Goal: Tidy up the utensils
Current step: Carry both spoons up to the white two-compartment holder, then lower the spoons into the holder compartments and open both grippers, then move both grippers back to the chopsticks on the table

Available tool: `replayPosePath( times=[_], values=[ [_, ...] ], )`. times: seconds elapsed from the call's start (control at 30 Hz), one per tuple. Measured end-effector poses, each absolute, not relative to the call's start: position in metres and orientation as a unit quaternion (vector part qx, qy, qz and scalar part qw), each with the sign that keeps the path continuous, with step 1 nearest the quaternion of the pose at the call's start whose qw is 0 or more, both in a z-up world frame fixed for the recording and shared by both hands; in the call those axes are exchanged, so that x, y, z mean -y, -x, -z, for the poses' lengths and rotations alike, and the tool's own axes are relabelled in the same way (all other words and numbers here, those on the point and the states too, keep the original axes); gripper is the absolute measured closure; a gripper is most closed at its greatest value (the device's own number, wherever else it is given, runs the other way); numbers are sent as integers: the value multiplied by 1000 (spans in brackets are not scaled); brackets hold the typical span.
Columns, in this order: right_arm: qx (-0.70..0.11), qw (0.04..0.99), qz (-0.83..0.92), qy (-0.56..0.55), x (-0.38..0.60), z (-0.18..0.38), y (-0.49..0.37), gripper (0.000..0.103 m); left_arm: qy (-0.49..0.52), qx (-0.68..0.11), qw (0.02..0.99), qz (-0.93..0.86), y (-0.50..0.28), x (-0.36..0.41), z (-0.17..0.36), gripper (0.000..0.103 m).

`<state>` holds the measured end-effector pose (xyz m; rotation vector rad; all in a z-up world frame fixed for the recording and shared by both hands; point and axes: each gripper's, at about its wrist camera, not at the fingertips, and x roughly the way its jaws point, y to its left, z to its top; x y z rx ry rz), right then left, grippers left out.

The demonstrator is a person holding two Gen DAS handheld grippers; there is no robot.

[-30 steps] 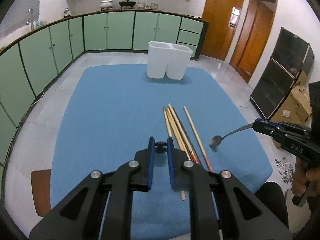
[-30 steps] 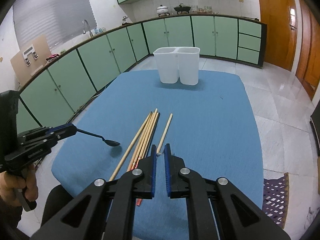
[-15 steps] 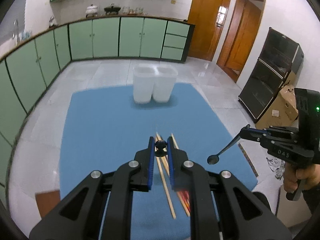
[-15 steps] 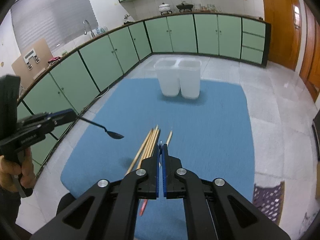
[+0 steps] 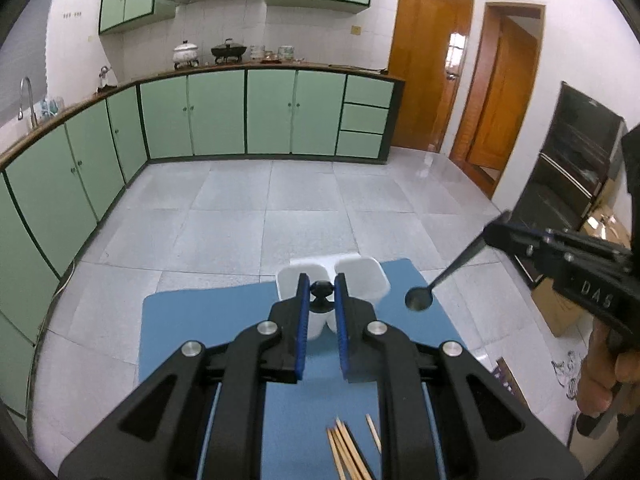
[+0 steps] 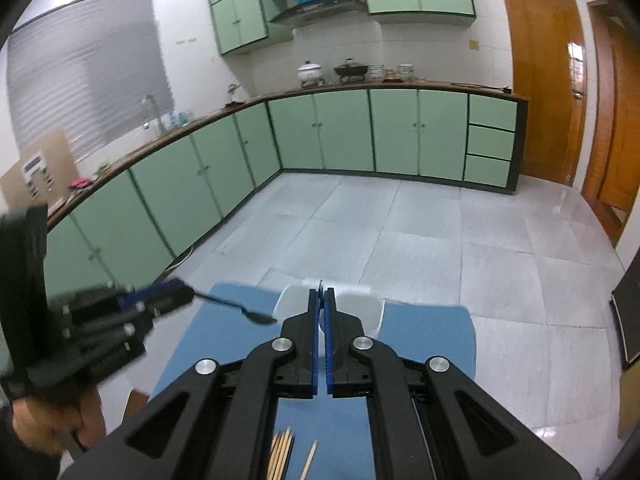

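Both grippers are lifting toward the bins (image 5: 362, 276) at frame centre: left gripper (image 5: 321, 300) pinching a black spoon, right gripper (image 6: 321, 312) clamping a spoon (image 5: 424, 296) too; chopsticks (image 5: 348, 454) are waiting below.

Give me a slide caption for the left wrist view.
Left gripper and right gripper each carry a spoon toward the white bins.

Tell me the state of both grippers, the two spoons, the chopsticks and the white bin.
left gripper, shut on the left spoon's handle.
right gripper, shut on the right spoon's handle.
left spoon, held in the air, bowl forward.
right spoon, held in the air, bowl forward.
chopsticks, lying loose on the blue cloth.
white bin, upright, nothing sticking out of it.
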<state>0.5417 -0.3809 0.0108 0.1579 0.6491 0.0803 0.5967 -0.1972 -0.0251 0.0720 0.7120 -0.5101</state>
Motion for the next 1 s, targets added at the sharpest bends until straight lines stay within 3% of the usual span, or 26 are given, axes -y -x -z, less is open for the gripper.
replayPosePath(
  times=[0.27, 0.5, 0.57, 0.63, 0.83, 1.0],
  values=[
    [-359, 928, -16, -103, 405, 57, -619, 100, -27, -394, 888, 236, -661, 218, 91, 92],
    [-392, 913, -13, -112, 416, 97, -632, 98, -29, -411, 883, 226, -674, 214, 117, 90],
    [-387, 915, -7, -108, 417, 94, -629, 87, -29, -407, 885, 224, -667, 213, 113, 85],
    [-380, 918, -1, -109, 419, 89, -622, 80, -28, -397, 890, 223, -661, 210, 106, 68],
    [-355, 929, -10, -106, 425, 74, -556, 75, -53, -344, 912, 218, -598, 182, 72, 47],
    [-330, 940, -13, -92, 418, 90, -453, 67, -64, -314, 923, 215, -514, 141, 80, 34]
  ],
)
